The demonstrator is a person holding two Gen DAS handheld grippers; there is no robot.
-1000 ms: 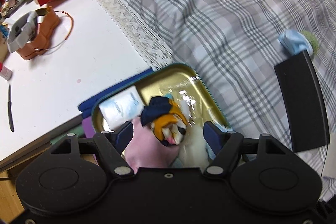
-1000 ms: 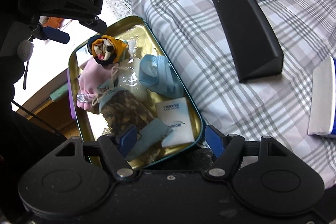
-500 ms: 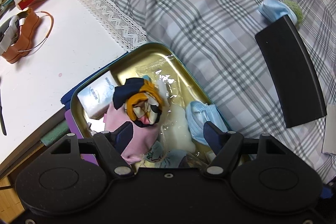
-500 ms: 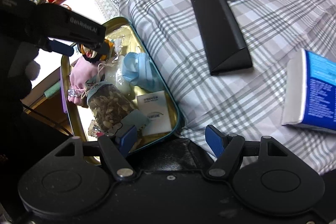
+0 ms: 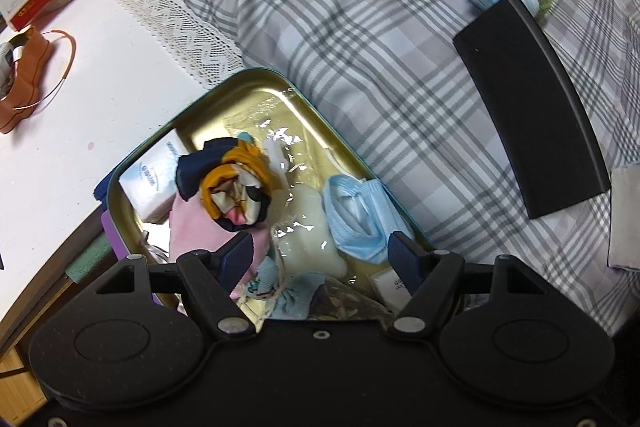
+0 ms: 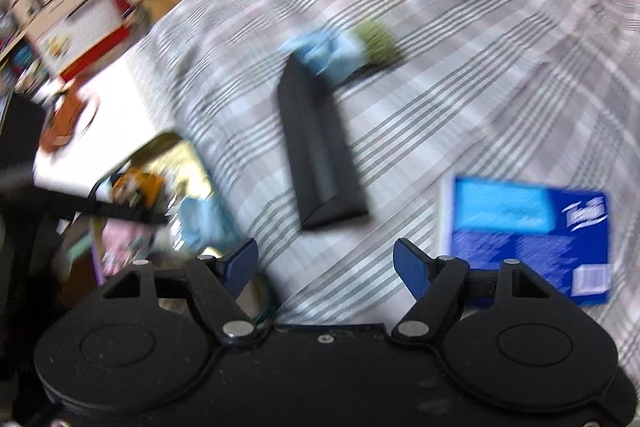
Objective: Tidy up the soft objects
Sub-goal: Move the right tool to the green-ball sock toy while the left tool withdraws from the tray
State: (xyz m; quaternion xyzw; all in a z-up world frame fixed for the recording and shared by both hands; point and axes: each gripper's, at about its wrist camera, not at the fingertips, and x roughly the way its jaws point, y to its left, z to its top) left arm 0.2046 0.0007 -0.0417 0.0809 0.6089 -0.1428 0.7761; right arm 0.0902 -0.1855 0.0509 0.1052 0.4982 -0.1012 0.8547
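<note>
**Inspector A:** What is lying around the gold tin tray [image 5: 256,87]?

**Inspector B:** A long black wedge-shaped case [image 5: 532,115] is lying on the plaid bedspread [image 5: 360,7], a blue tissue pack [image 6: 528,227] near it, the white tabletop [image 5: 80,99] alongside.

**Inspector A:** And the soft goods?

**Inspector B:** A rolled navy-and-orange cloth [image 5: 232,183], pink fabric and a pleated blue face mask [image 5: 356,215] are sitting in the tray, just beyond the left hand-held gripper [image 5: 322,255], which is hovering open and empty. The right hand-held gripper [image 6: 326,263], blurred, has just been opening wider over the bedspread, nothing between its jaws.
</note>
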